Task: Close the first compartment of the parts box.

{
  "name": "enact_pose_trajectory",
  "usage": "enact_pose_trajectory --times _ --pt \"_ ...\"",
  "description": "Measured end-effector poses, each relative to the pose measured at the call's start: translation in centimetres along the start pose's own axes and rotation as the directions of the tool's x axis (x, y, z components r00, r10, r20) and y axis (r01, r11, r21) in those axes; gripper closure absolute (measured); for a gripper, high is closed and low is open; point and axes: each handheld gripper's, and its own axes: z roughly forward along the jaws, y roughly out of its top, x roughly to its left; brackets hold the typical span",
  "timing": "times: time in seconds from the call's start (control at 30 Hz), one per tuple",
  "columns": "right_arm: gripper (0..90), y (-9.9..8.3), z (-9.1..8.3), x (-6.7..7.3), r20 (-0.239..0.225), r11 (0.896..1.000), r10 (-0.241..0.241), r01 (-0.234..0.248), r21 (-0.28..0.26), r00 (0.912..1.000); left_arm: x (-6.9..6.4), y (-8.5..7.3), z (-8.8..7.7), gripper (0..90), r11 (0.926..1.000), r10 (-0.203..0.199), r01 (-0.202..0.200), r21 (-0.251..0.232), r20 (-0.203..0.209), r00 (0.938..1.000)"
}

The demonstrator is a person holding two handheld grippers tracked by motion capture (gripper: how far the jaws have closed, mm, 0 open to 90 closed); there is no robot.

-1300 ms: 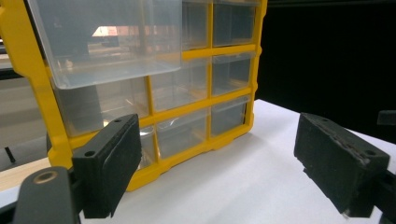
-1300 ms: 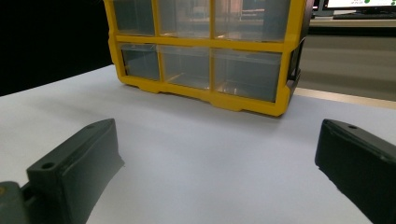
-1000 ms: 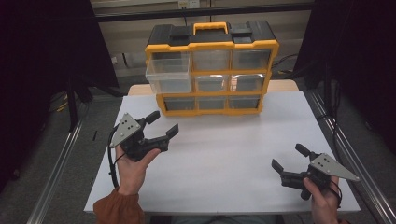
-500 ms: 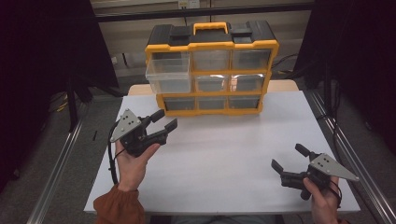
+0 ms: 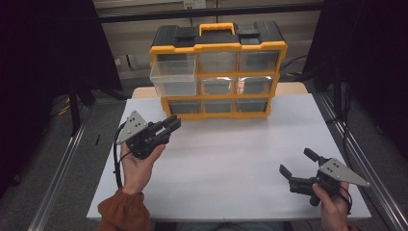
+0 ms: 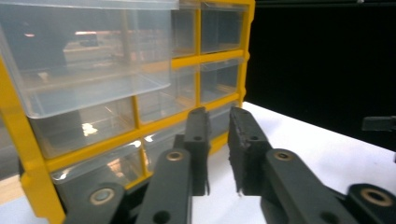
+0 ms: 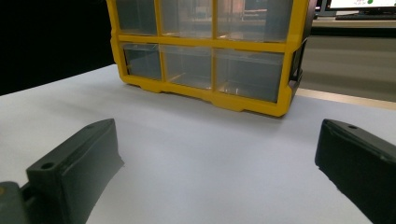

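Observation:
A yellow and black drawer organizer (image 5: 217, 46) with clear drawers stands at the far middle of the white table (image 5: 231, 163). Its top left drawer (image 5: 173, 77) is pulled out part way and looks empty. My left gripper (image 5: 174, 123) is held above the table left of centre, pointing at the organizer's lower left corner. Its jaws have just been closing and stand almost together with nothing between them. In the left gripper view the left gripper (image 6: 218, 115) faces the pulled-out drawer (image 6: 93, 60). My right gripper (image 5: 296, 161) hovers open and empty near the front right.
In the right gripper view the right gripper (image 7: 217, 135) spans bare white table, with the organizer (image 7: 205, 44) farther off. Metal rails run along both sides of the table. Dark curtains stand to the left and right.
The left gripper's jaws have closed from wide apart to nearly together, and the hand shifted slightly. The right gripper has stayed where it was.

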Motion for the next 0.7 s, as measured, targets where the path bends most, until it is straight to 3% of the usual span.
enact_pose_trajectory --times 0.2,0.7 --pt "0.0 0.0 0.0 0.0 -0.001 1.000 0.001 -0.001 0.000 1.0000 0.2 0.3 0.4 90.0 1.0000 -0.007 0.007 -0.005 -0.001 1.0000" --pt "0.0 0.0 0.0 0.0 -0.005 1.000 0.002 -0.002 0.004 1.0000 0.6 1.1 1.9 90.0 0.9992 -0.017 0.016 -0.036 -0.020 0.9997"
